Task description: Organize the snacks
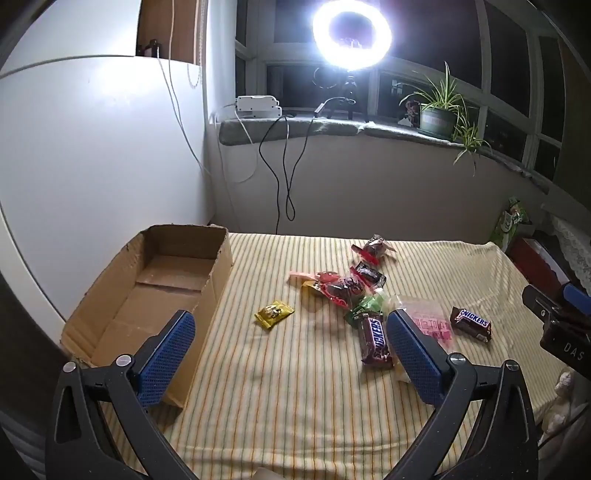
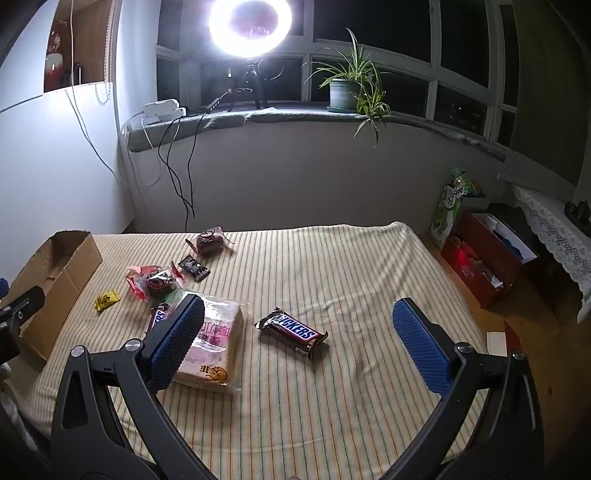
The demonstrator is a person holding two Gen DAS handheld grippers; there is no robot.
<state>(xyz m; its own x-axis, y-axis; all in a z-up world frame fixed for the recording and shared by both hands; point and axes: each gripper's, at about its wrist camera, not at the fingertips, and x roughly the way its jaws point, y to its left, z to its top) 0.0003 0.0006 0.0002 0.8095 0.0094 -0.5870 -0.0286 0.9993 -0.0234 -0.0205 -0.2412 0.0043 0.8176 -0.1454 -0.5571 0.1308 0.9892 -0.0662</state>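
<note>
An open cardboard box (image 1: 155, 291) lies at the left of the striped cloth; it also shows in the right wrist view (image 2: 55, 280). Snacks are scattered to its right: a small yellow packet (image 1: 274, 314), a pile of red and dark candies (image 1: 340, 286), a Snickers bar (image 1: 376, 338), a clear bread bag (image 2: 218, 347) and a second Snickers bar (image 2: 291, 332). My left gripper (image 1: 291, 354) is open and empty above the cloth, between the box and the first Snickers bar. My right gripper (image 2: 299, 339) is open and empty above the second Snickers bar.
A ring light (image 1: 351, 33) and a potted plant (image 2: 347, 92) stand on the windowsill behind the table. Cables (image 1: 284, 166) hang down the wall. A red box (image 2: 484, 258) and a green bag (image 2: 450, 206) sit on the floor at the right.
</note>
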